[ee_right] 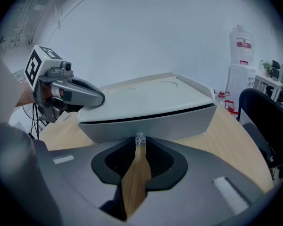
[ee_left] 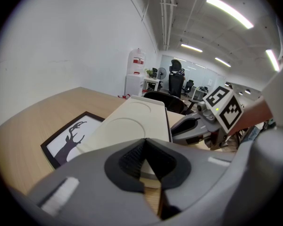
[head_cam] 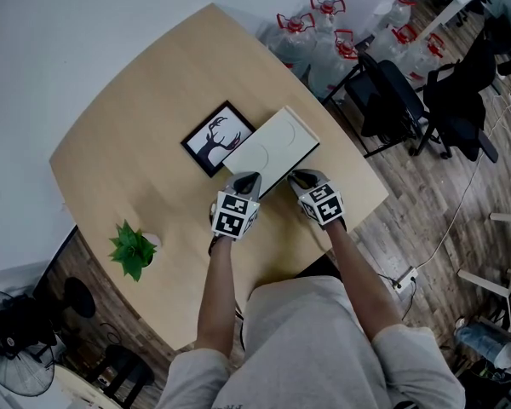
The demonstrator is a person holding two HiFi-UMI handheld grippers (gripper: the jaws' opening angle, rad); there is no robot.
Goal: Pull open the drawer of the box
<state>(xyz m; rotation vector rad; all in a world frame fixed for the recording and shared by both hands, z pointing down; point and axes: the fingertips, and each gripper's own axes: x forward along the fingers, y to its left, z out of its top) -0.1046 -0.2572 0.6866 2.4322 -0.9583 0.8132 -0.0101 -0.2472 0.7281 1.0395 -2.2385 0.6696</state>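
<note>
Bright, even ceiling strip light, soft shadows; gripper views fisheye w/ dark vignette, near parts blurred.

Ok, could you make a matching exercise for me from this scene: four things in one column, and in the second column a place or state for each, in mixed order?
Things:
1. plant
2. picture
3. left gripper
4. right gripper

Places or states:
A. shut on the drawer's knob
B. lies flat beside the box
C. shut, tips at a near corner of the box
D. stands apart, near the table edge

Pairs: 1-D, 2-B, 3-C, 4-A
</note>
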